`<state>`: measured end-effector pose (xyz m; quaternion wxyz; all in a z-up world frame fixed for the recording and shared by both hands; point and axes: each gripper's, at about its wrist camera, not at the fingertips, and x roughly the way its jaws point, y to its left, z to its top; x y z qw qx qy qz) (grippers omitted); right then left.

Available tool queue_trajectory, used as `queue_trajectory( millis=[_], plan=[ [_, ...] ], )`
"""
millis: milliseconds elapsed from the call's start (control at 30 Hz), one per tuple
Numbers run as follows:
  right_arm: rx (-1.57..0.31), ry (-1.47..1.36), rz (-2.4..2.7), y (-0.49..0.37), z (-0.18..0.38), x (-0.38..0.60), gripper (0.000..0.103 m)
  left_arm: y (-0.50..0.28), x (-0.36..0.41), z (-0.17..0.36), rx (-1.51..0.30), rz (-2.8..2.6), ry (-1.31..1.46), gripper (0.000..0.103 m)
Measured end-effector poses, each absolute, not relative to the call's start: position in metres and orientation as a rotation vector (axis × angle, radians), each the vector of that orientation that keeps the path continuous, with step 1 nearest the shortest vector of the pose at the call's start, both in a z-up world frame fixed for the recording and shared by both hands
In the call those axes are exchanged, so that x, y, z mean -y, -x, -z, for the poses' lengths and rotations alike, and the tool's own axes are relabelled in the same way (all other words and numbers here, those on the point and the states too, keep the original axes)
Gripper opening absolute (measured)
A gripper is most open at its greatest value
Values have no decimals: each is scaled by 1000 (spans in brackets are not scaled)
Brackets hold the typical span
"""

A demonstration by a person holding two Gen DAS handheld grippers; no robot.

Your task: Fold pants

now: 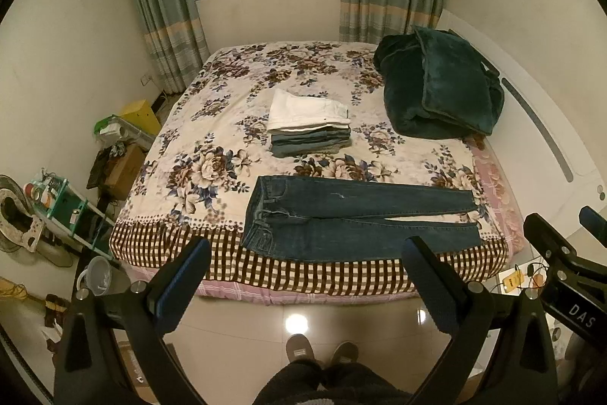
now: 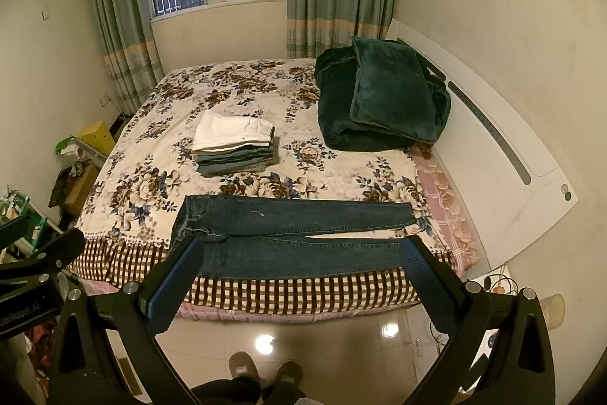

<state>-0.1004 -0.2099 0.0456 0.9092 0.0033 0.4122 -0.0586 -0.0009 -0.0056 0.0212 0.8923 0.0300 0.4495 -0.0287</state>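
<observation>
Jeans (image 1: 353, 219) are laid flat along the near edge of the bed (image 1: 212, 147), legs rightward. The left gripper (image 1: 307, 253) and right gripper (image 2: 303, 253) are held wide apart, gripping nothing.

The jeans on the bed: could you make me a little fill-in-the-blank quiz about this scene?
1. The jeans lie flat near the bed's ___ edge.
2. The top garment on the folded stack is ___.
3. Both the left gripper and right gripper are ___.
4. The dark green blanket sits by the ___.

Answers: front; white; open; headboard
</observation>
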Motion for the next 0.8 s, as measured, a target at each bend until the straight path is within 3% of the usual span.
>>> queue_trajectory(
  millis=[800],
  plan=[
    [-842,-9,118,101,-56,206,103,4,11,-28,-921,57,-60,103]
  ],
)
